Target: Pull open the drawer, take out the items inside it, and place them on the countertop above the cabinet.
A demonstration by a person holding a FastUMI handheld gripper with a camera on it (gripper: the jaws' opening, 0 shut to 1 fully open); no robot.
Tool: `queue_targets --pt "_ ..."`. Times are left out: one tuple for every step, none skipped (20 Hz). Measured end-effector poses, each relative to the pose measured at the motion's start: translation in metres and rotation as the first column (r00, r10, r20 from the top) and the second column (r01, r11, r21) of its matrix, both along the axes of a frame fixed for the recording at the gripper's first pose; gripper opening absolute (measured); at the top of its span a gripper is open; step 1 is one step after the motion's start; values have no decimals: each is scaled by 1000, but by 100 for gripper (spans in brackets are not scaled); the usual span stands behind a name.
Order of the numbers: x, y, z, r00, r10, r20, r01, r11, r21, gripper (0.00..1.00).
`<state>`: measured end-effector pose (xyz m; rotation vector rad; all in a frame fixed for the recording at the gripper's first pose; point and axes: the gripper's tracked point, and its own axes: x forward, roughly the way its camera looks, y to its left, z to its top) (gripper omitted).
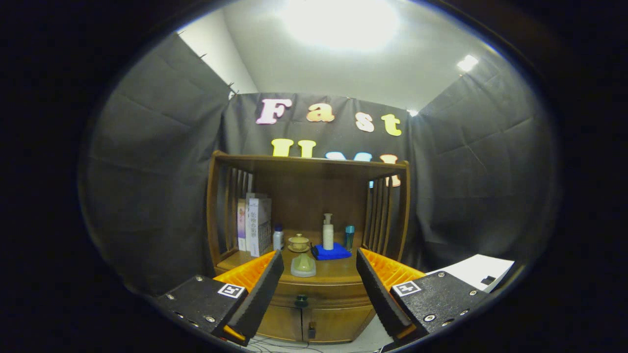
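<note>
A wooden cabinet stands ahead of me against the booth wall. Its drawer sits closed under the countertop, with a small dark knob on its front. My gripper is open, some way back from the cabinet, and the knob lies between its two fingers and beyond them. Nothing is held. On the countertop, near the front edge, rests a pale green lidded dish. What the drawer holds is hidden.
Under the cabinet's upper shelf stand white boxes, a small bottle, a tan lidded bowl, a pump bottle on a blue cloth, and a teal cup. A white surface lies right. Two lower doors sit below the drawer.
</note>
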<state>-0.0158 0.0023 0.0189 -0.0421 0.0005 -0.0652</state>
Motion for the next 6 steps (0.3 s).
queue_targets --pt "-2 4 -7 1000 2 -7 -2 1000 -31 93" --pt "-3 9 -10 1000 -2 -14 2 999 -41 93" --pt "-3 19 -11 1000 12 -21 -13 999 -38 94" --pt "-2 36 -13 999 45 -30 -45 999 -20 94" --pt "-6 50 -15 996 80 -36 -80 997 1 94" --pt "-9 64 -15 993 111 -38 -110 994 16 94"
